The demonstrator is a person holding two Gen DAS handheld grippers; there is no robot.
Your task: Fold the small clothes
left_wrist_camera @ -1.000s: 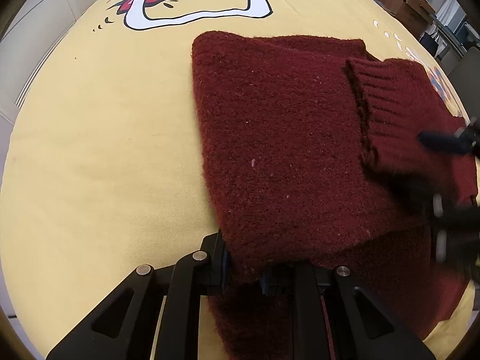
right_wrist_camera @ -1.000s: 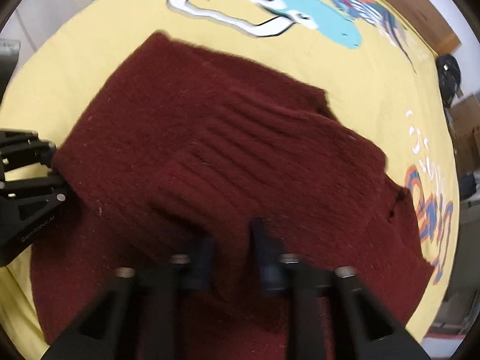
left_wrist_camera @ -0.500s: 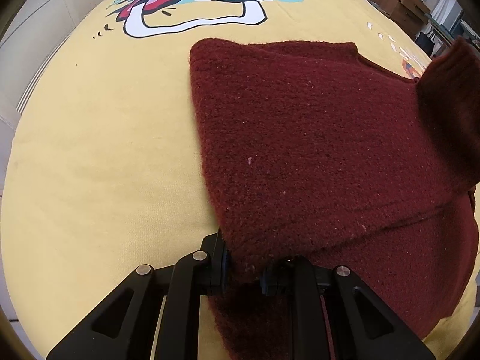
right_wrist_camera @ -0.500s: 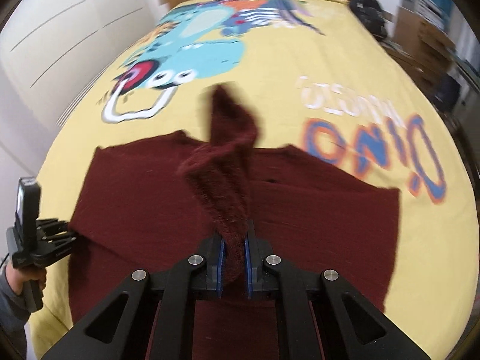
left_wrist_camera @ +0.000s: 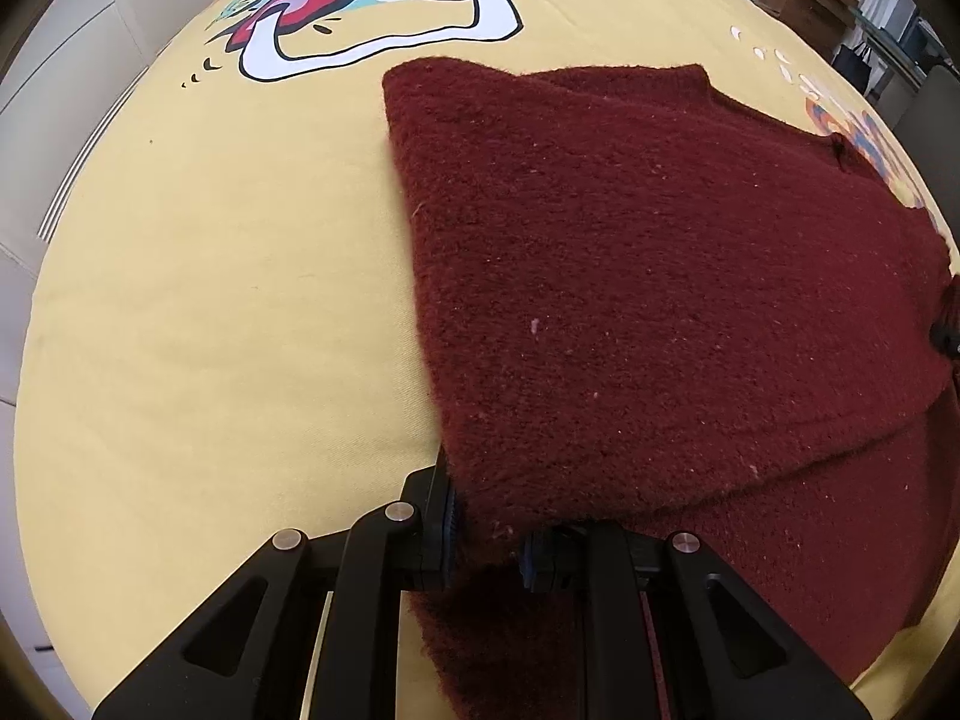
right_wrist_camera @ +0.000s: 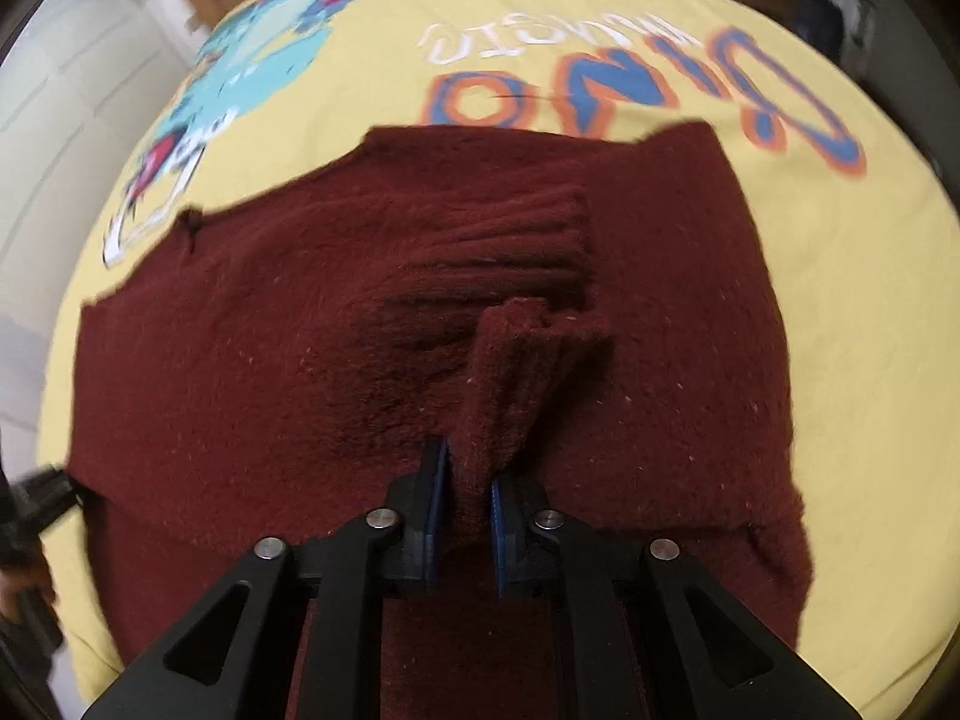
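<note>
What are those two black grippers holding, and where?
Both hold the maroon sweater: left gripper pinches a folded edge corner, right gripper pinches its sleeve.

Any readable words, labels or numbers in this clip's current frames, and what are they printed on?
"DINO": large blue and orange letters, seen upside down, on the yellow bedspread beyond the maroon sweater.
White lettering past it: too blurred to read.
Sweater and both grippers: no text visible.

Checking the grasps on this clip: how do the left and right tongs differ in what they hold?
The left tongs pinch the sweater at its folded corner, low against the bedspread. The right tongs pinch a ribbed sleeve, bunched upright above the sweater's body. Both are shut on the same maroon knit.
</note>
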